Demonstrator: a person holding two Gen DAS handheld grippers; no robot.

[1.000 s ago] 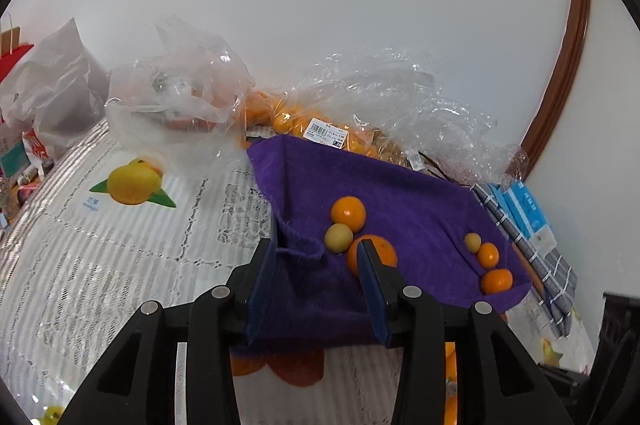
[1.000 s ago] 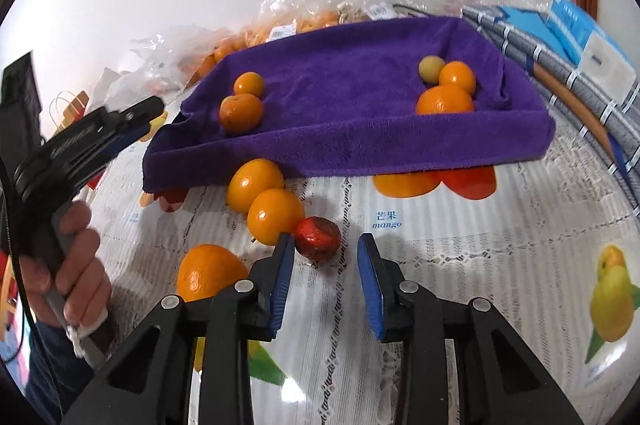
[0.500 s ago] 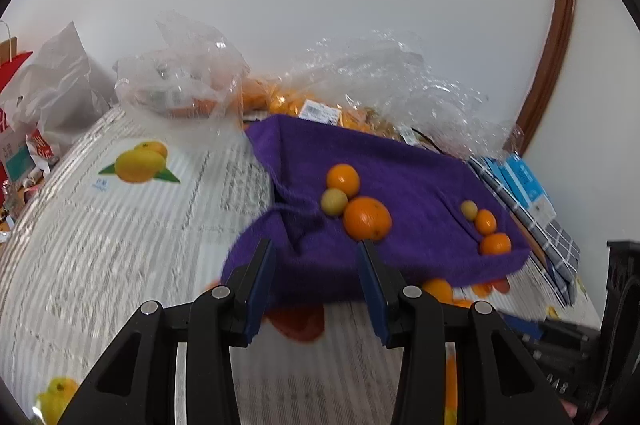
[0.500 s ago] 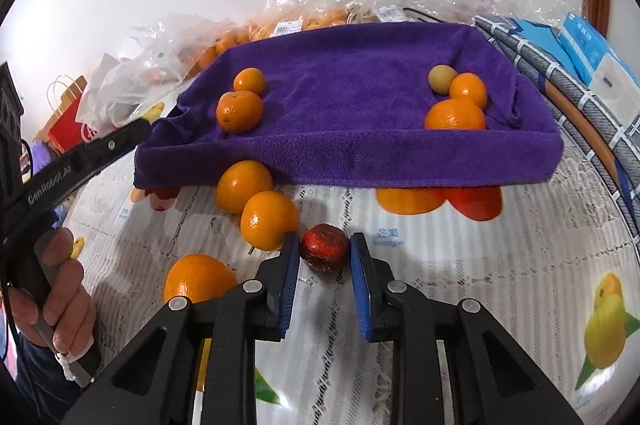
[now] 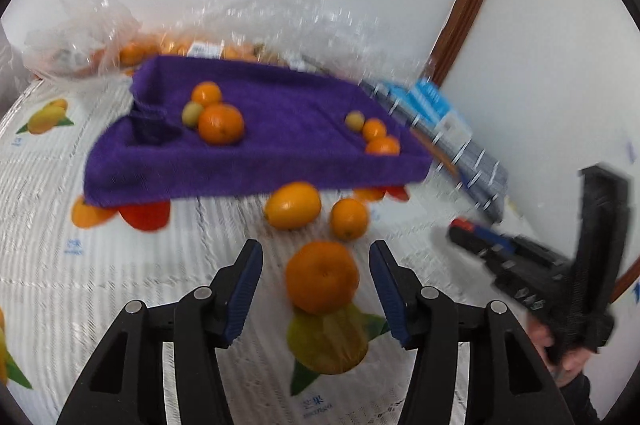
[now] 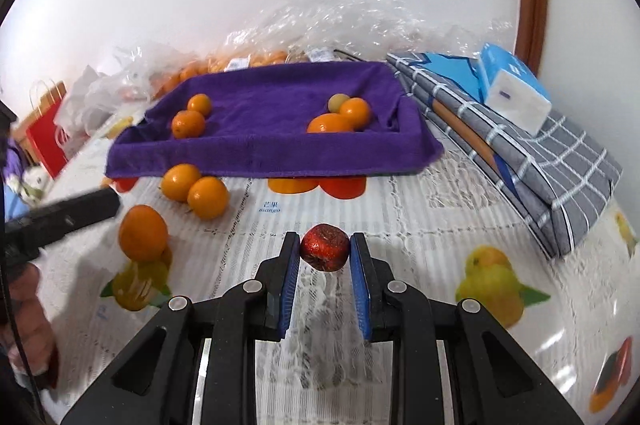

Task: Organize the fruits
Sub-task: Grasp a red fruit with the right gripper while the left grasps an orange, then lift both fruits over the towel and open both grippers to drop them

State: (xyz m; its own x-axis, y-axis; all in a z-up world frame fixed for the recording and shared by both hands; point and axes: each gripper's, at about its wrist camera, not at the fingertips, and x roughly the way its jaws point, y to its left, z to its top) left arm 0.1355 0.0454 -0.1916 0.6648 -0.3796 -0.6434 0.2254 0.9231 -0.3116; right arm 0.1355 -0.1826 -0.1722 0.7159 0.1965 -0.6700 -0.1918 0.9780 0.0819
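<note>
Right gripper (image 6: 325,252) was clamped on a small red fruit (image 6: 324,252), both blue pads pressed against its sides, fruit held just clear of the white tablecloth (image 6: 432,209). Skin looked wrinkled and glossy; judged light, fairly firm, a little slick. Held across its widest part, which seemed the safest place for so small a thing; a hard squeeze could bruise it.

Left gripper (image 5: 316,275) had its jaws opening, straddling 1 large orange (image 5: 321,277) that sat on the cloth over a printed mango. Pads stood clear of the peel on both sides, so nothing was held. Orange judged round, moderately heavy, firm under a giving, pebbled peel; apt to roll if nudged. Best taken across the middle, pads level with its widest girth.

Purple towel tray (image 6: 264,155) lay beyond, with 2 small clusters of citrus inside, 1 left, 1 right. 2 more oranges (image 5: 316,211) rested on the cloth just in front of its near edge. Left view was blurred, so fine detail there was doubtful.
</note>
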